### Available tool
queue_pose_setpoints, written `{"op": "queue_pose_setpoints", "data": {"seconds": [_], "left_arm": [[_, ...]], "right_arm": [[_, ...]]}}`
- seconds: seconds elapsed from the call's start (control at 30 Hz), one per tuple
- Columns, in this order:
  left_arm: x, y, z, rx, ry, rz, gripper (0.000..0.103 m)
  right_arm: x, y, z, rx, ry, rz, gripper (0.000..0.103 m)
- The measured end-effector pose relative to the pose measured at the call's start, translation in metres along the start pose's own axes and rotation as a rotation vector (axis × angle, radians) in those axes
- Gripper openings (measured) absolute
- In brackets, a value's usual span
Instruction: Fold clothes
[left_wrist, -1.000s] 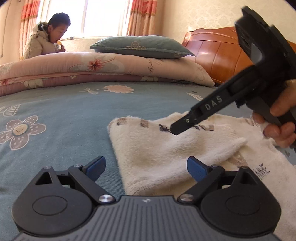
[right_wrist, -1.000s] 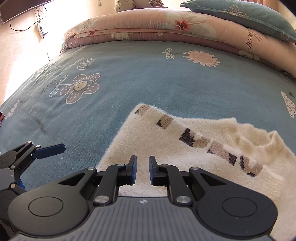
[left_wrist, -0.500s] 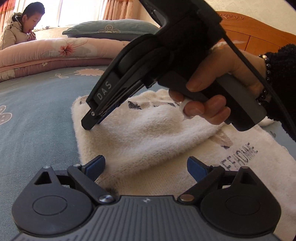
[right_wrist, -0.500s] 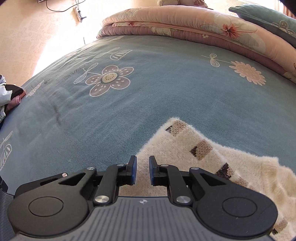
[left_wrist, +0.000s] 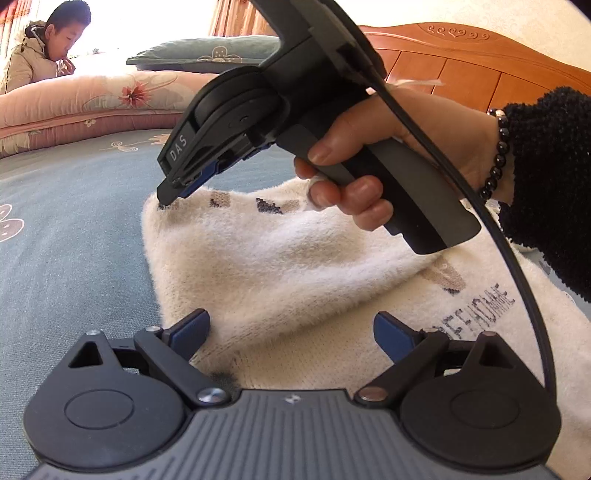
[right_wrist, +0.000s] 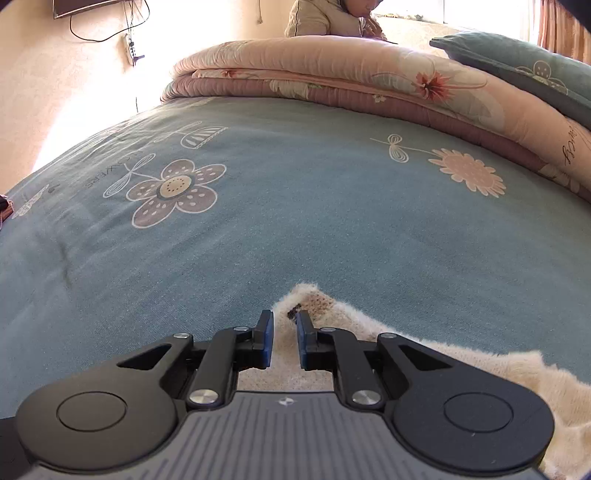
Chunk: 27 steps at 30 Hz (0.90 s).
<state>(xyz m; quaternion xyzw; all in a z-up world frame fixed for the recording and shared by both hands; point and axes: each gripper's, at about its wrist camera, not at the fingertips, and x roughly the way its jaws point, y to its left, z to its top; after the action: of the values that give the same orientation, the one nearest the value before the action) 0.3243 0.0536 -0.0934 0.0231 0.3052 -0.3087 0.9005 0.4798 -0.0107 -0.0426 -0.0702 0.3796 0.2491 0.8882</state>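
Note:
A cream fuzzy sweater (left_wrist: 295, 258) with brown patches and dark lettering lies on the blue flowered bedsheet (left_wrist: 74, 240), partly folded over itself. My left gripper (left_wrist: 291, 328) hovers open over the sweater's near edge, with nothing between its blue pads. A hand (left_wrist: 369, 147) holds my right gripper (left_wrist: 168, 194), which points down with its tip on the sweater's far left corner. In the right wrist view the right gripper (right_wrist: 284, 343) is shut to a narrow slit, and the sweater corner (right_wrist: 314, 302) lies just under and past the tips.
A folded pink floral quilt (right_wrist: 332, 74) and a green pillow (right_wrist: 517, 62) lie along the far side of the bed. A wooden headboard (left_wrist: 461, 66) stands on the right. A person (left_wrist: 44, 55) sits beyond the quilt. The sheet (right_wrist: 258, 221) stretches wide to the left.
The right gripper has swung left across the sweater and come down onto its far left corner. Its jaws stayed shut. The left gripper dipped slightly and stayed open.

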Motion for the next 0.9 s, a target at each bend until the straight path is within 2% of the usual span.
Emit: {"op": "queue_pose_setpoints", "data": {"seconds": [0.13, 0.23, 0.43, 0.53, 0.63, 0.77, 0.9], "left_arm": [[0.0, 0.003, 0.001, -0.004, -0.001, -0.005, 0.095], [-0.002, 0.005, 0.002, -0.016, -0.002, -0.018, 0.095], [-0.009, 0.012, 0.006, -0.059, -0.01, -0.029, 0.095], [-0.012, 0.016, 0.006, -0.074, -0.011, -0.025, 0.095], [-0.012, 0.017, 0.006, -0.068, -0.003, -0.019, 0.095], [-0.012, 0.015, 0.006, -0.042, 0.012, 0.005, 0.095], [-0.013, 0.018, 0.009, -0.05, 0.013, 0.012, 0.095]], "right_arm": [[0.027, -0.009, -0.006, 0.018, 0.072, -0.037, 0.014], [0.026, -0.007, -0.007, 0.024, 0.066, -0.045, 0.014], [-0.024, -0.007, -0.014, -0.015, 0.043, -0.037, 0.025], [-0.046, -0.02, -0.031, 0.022, 0.055, -0.027, 0.027], [-0.054, -0.032, -0.057, 0.042, 0.104, -0.035, 0.03], [-0.066, -0.054, -0.089, 0.119, 0.132, -0.072, 0.031], [-0.091, -0.069, -0.098, 0.198, 0.12, -0.129, 0.031]]}}
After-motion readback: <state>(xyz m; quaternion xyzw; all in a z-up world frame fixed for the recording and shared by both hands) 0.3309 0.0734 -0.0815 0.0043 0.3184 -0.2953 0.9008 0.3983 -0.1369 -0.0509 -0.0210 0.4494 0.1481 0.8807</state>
